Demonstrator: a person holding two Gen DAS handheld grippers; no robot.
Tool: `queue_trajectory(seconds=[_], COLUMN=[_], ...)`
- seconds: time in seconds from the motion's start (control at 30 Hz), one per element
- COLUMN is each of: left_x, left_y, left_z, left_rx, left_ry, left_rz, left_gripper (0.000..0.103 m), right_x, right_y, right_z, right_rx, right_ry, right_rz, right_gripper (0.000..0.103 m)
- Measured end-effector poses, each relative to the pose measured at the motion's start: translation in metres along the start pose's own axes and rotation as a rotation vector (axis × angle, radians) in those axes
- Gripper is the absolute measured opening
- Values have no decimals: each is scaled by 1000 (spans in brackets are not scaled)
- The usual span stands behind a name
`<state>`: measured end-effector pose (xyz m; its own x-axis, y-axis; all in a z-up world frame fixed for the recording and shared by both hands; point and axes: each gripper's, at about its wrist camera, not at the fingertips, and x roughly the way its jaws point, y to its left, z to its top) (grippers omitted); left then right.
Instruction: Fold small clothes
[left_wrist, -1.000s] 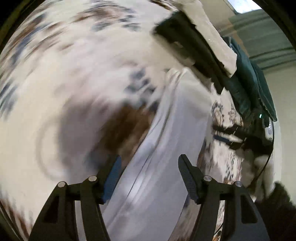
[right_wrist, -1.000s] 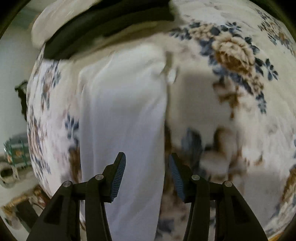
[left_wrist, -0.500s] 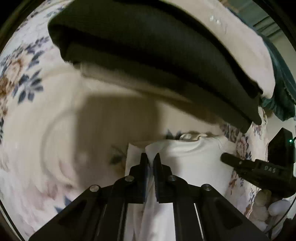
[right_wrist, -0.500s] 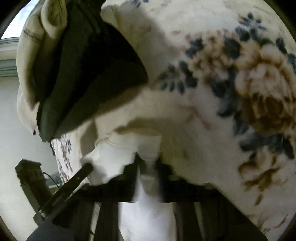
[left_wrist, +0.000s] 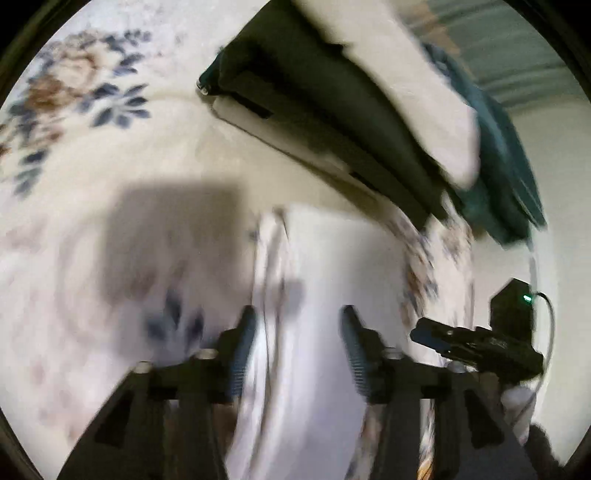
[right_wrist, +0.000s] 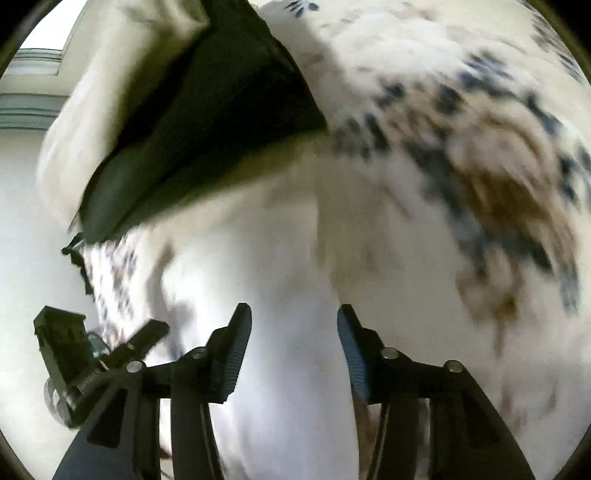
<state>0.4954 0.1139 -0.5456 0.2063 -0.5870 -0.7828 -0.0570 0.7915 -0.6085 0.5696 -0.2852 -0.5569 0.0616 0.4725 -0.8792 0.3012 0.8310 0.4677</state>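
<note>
A floral bedspread (left_wrist: 110, 155), cream with blue and brown flower prints, covers the bed and fills most of both wrist views; its print shows again in the right wrist view (right_wrist: 480, 166). Much of both pictures is smeared by motion blur.

On the bedspread, toward its far edge, sits a stack of folded clothes (left_wrist: 332, 103): a dark, near-black piece with a cream one on top and a thin pale layer under it. Beside the stack, nearer the bed's edge, lies a teal garment (left_wrist: 509, 162). The right wrist view shows the same stack (right_wrist: 207, 122) from the other side, dark cloth under a cream fold.

The white garment (left_wrist: 332, 295) lies flat on the bedspread just in front of the stack, as a long folded strip running toward both cameras; a blurred hem or seam runs along one long side. It appears again in the right wrist view (right_wrist: 280, 332).

The left gripper (left_wrist: 295, 328) hangs over the near part of the strip, its jaws spread apart with nothing between them. The right gripper (right_wrist: 294, 325) is likewise above the white cloth, jaws apart and holding nothing. Each gripper shows at the side of the other's view.
</note>
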Motion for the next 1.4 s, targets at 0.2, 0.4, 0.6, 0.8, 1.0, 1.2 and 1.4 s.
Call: queue_trajectory(seconds=[0.2, 0.4, 0.6, 0.8, 1.0, 1.2, 1.4], left_x=[-79, -70, -14, -63, -80, -18, -74], left_y=[8, 12, 26, 78, 60, 33, 80], left_z=[-125, -242, -293, -299, -312, -324, -304], left_rx=[109, 72, 87, -33, -100, 45, -157], left_ry=[67, 202, 231, 131, 137, 208, 82], left_rz=[110, 227, 473, 695, 401, 555, 603], left_gripper=[60, 60, 60, 60, 60, 60, 60], right_x=[-29, -11, 48, 71, 60, 81, 92], right_y=[-40, -78, -87, -89, -100, -110, -107], right_z=[-153, -298, -391, -425, -443, -463, -476], right_rx=[138, 234, 246, 247, 253, 274, 291], right_ry=[131, 250, 282, 243, 236, 294, 292], right_rz=[-55, -129, -60, -67, -23, 26, -14], right_gripper=[51, 51, 51, 51, 51, 51, 51])
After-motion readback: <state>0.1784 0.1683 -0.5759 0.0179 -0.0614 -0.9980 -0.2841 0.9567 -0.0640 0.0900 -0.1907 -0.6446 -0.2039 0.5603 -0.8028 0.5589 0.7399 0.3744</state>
